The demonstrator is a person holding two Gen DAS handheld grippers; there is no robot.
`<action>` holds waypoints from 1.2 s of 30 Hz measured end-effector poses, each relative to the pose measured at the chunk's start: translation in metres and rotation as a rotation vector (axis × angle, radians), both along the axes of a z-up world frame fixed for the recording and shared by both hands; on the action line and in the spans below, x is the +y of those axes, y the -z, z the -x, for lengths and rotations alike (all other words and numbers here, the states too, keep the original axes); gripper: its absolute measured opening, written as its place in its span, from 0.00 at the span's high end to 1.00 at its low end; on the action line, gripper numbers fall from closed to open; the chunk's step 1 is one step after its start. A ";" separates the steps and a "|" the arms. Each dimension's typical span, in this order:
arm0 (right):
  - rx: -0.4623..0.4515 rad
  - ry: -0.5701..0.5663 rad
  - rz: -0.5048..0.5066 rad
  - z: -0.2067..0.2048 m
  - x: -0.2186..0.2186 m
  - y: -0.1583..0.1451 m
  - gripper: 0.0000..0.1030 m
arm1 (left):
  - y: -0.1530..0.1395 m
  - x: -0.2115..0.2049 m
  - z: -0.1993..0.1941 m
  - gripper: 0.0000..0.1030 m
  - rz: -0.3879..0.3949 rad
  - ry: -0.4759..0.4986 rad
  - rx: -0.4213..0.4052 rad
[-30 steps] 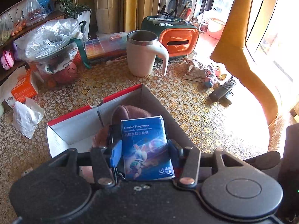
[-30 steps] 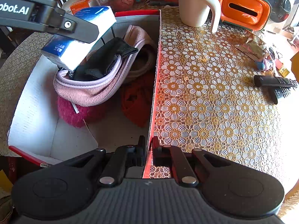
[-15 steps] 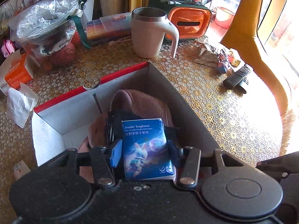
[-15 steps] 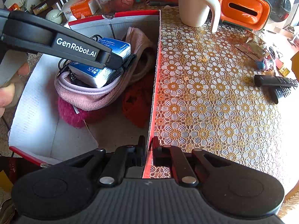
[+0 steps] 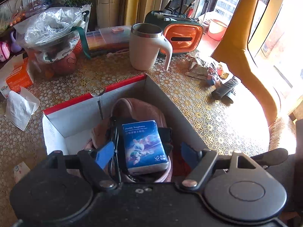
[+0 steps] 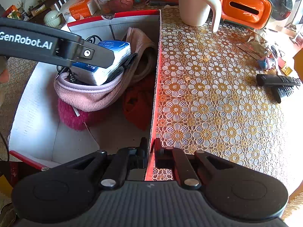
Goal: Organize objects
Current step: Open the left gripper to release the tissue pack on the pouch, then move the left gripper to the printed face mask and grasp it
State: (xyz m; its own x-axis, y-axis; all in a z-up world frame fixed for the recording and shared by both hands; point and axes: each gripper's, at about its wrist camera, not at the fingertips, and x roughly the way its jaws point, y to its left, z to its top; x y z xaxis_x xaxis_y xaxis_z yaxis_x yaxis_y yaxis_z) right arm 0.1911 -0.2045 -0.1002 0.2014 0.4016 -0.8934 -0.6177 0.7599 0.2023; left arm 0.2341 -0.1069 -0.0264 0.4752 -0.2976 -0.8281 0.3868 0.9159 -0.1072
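Left gripper [image 5: 146, 152] opening, pads clear of tissue pack [image 5: 144, 145], now resting on pink cloth [image 6: 90, 96] inside box [image 6: 34, 113]. Right gripper [image 6: 150, 151] clamped on box wall, steadying it.

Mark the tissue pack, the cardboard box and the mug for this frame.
tissue pack [image 5: 144, 143], left wrist view, on its blue printed face.
cardboard box [image 6: 156, 60], right wrist view, on its red-edged right wall.
mug [image 5: 144, 51], left wrist view, on its cream side below the steel rim.

1 mug [image 5: 146, 47], 2 remotes [image 6: 280, 84]
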 end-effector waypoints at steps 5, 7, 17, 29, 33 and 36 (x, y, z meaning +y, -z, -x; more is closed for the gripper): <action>0.000 0.004 0.003 0.000 0.000 0.000 0.94 | -0.027 0.036 0.011 0.19 0.004 -0.049 -0.057; 0.000 0.004 0.004 0.001 0.000 0.000 0.94 | -0.038 0.059 0.013 0.14 -0.004 -0.096 -0.085; 0.005 0.008 0.007 0.000 0.000 -0.001 0.94 | -0.024 0.155 0.002 0.05 -0.078 -0.281 -0.070; 0.026 0.030 0.007 -0.002 -0.001 -0.001 0.94 | 0.072 0.211 -0.029 0.03 -0.098 -0.437 0.115; 0.021 0.032 0.011 0.000 0.000 -0.002 0.94 | 0.089 0.217 -0.038 0.03 -0.056 -0.494 0.153; 0.015 0.032 0.015 0.001 0.001 -0.002 0.94 | 0.100 0.218 -0.043 0.04 -0.049 -0.528 0.168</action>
